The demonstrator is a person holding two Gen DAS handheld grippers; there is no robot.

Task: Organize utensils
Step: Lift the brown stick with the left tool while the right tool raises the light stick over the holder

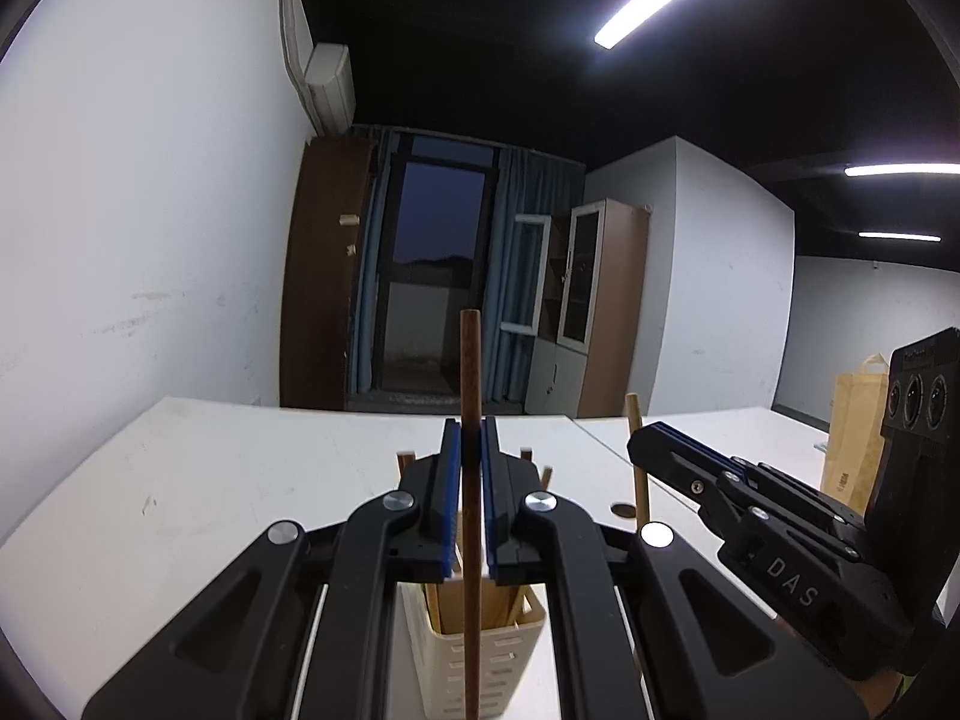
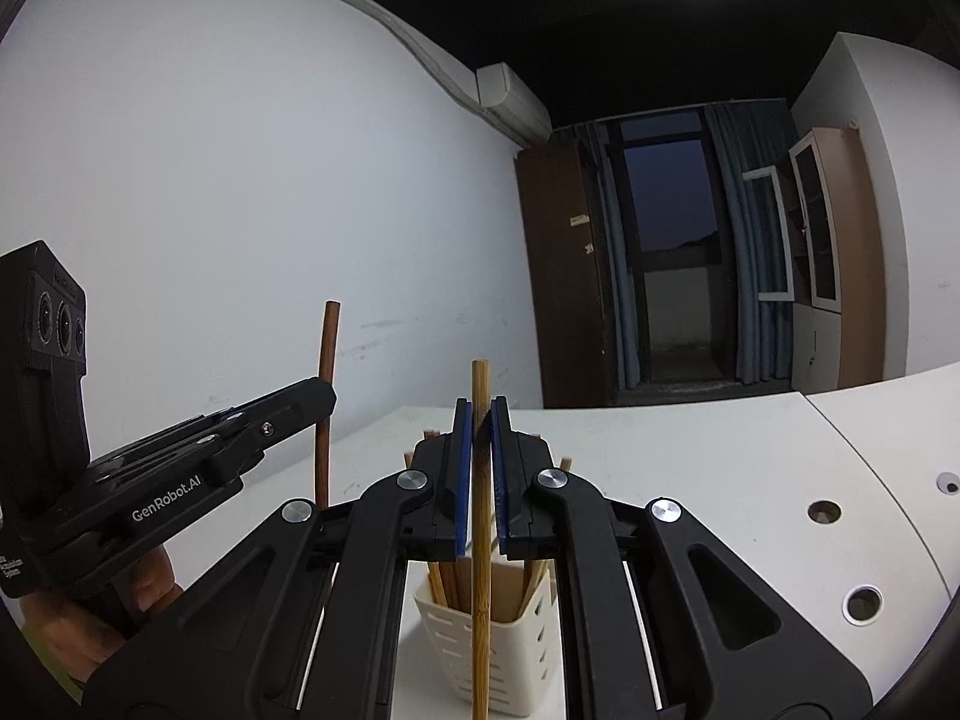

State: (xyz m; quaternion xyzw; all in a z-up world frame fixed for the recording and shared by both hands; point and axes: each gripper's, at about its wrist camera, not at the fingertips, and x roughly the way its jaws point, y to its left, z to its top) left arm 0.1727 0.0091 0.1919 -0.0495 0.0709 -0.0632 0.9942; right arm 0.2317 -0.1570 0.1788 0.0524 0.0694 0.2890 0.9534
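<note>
- My left tongs (image 1: pixel 471 468) pinched a dark chopstick (image 1: pixel 470 372) upright; my right tongs (image 2: pixel 480 468) pinched a bamboo chopstick (image 2: pixel 480 396).
- The holder (image 2: pixel 510 636) already held several; these two remained, I judged.

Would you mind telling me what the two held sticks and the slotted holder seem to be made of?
Dark stick: likely wood, smooth reddish-brown. Pale stick: probably bamboo, with a straw-coloured fibrous grain and node marks. Holder: apparently cream plastic, matte, with moulded slots.

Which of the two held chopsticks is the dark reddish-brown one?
The one in the left tongs: dark chopstick; the right tongs hold a pale bamboo one.
</note>
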